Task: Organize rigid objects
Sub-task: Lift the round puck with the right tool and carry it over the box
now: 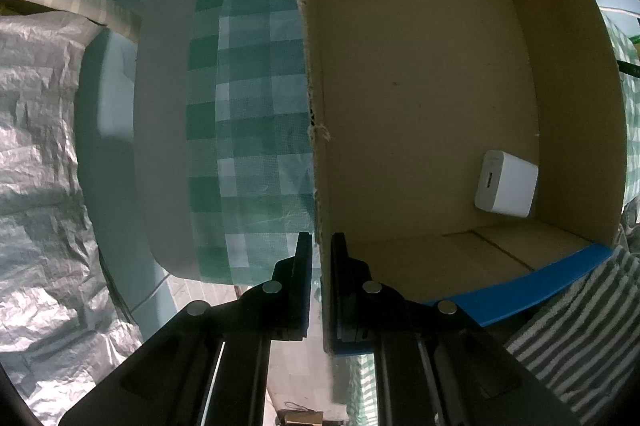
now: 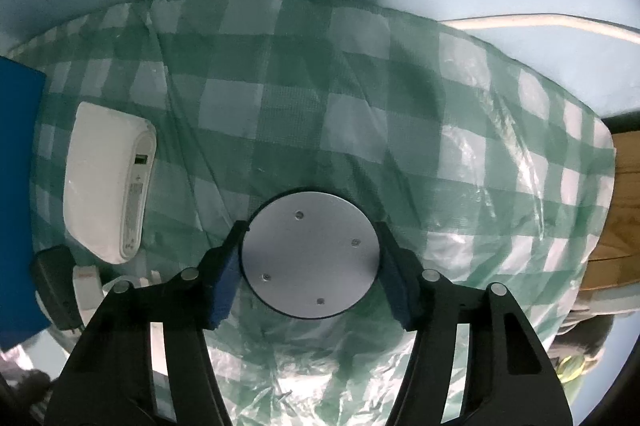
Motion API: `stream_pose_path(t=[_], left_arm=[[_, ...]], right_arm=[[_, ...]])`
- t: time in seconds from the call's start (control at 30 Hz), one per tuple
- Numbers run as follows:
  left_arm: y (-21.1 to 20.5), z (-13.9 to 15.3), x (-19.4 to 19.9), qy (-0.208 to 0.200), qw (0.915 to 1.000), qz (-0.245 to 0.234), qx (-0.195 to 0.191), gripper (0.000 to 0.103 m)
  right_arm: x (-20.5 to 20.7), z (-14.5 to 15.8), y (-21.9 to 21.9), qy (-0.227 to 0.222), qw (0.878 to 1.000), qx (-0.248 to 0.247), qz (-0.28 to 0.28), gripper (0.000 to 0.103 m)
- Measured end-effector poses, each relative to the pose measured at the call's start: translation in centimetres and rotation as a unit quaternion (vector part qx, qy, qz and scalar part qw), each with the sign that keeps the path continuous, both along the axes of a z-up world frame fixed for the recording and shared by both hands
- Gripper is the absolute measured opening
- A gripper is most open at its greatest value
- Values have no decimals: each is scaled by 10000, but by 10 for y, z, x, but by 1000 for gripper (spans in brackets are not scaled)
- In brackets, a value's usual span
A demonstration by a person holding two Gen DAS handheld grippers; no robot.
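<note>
I pinch the torn wall of the cardboard box (image 1: 400, 86) with my left hand-held gripper (image 1: 321, 250); only 1 white charger (image 1: 506, 184) lies inside. My right hand-held gripper (image 2: 310, 260) clamps a silver disc (image 2: 310, 258) above the checkered counter (image 2: 360, 86), so the white router (image 2: 106, 186) and black adapter (image 2: 54, 286) remain unpacked.

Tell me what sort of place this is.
Probably a home, at a table being tidied. A green checked plastic tablecloth covers it, a cardboard box holds a white USB charger, and a white power bank lies nearby.
</note>
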State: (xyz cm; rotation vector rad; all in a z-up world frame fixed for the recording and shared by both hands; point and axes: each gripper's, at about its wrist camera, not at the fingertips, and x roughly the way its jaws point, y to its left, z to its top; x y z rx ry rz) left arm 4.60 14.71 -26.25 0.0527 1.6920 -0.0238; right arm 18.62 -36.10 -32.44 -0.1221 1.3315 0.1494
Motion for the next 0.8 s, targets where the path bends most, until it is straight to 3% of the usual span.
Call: stream_pose_path(t=[0.4,0.8], left_arm=[[0,-1,0,-7,10000,-48,-5,9],[-1,0,4,-27,9999,-110,-8,9]], right_arm=[[-21,16,0,-40,9997,241,-90,62],[-57,72,47,-271,9972,591,365,62]])
